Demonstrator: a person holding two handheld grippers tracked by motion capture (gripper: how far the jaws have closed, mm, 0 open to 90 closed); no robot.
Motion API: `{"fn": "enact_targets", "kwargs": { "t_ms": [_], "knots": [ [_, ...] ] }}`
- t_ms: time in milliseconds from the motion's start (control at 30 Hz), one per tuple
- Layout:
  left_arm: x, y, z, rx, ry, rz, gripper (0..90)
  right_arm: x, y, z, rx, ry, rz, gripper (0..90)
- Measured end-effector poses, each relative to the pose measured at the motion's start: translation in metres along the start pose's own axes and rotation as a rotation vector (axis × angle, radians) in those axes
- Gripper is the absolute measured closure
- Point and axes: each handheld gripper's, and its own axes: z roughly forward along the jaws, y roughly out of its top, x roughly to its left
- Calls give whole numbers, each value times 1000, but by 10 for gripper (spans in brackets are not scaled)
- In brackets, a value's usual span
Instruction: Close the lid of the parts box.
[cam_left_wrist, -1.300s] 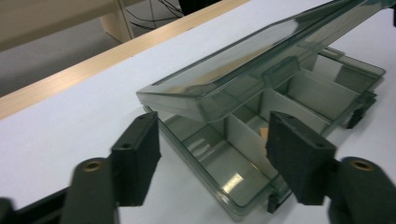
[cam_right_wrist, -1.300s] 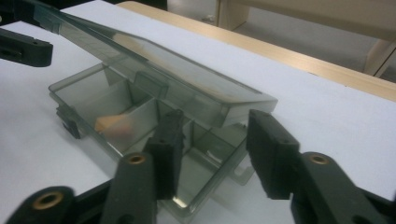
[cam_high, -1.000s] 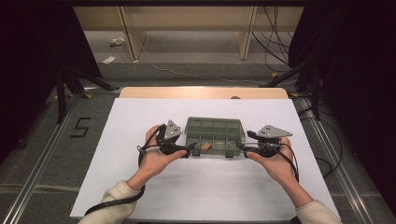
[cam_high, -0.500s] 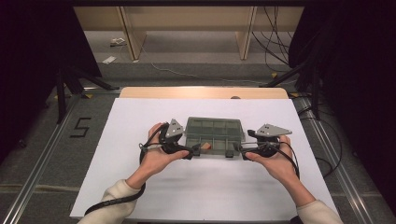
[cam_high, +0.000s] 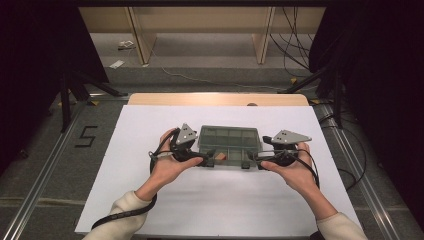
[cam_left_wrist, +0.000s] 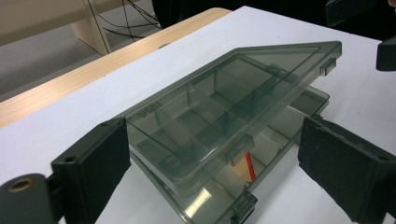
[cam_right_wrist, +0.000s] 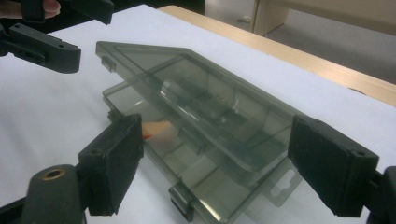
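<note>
Flanking a smoky translucent plastic compartment box (cam_high: 229, 145), both grippers' jaws gape.

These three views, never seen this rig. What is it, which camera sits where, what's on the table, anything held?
No robot: a person holds a two-jaw left gripper and right gripper, one per hand. The high view looks down from above the person's side; each gripper view rides on its own gripper, looking between its black jaws. On the white table lies a smoky clear compartment box, its lid raised partway, with a small orange-red piece inside. Both pairs of jaws stand open at the box's near ends, gripping nothing.
</note>
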Motion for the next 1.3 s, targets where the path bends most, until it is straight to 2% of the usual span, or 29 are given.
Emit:
{"fn": "enact_targets", "kwargs": {
  "t_ms": [200, 400, 533, 667, 800, 967, 1133, 1300],
  "knots": [
    [-1, 5, -1, -21, -8, -8, 105, 1, 5, 2, -18, 5, 2, 197],
    [0, 10, -1, -55, -8, -15, 169, 1, 11, 5, -34, 13, 4, 230],
    [0, 11, 1, -44, -21, -16, 210, 0, 13, 7, -38, 5, -4, 279],
    [1, 11, 1, -45, -27, -21, 264, 0, 13, 8, -40, 9, 7, 333],
    [2, 11, 1, -48, -27, -35, 375, -1, 13, 11, -38, 12, 19, 408],
    [4, 11, 3, -36, -24, -47, 557, 0, 14, 14, -33, 19, 33, 549],
    [6, 11, 5, -2, -26, -63, 708, 0, 14, 17, -31, 18, 33, 701],
    [5, 10, 7, 31, -15, -58, 836, 0, 14, 19, -24, 19, 22, 850]
  ]
}}
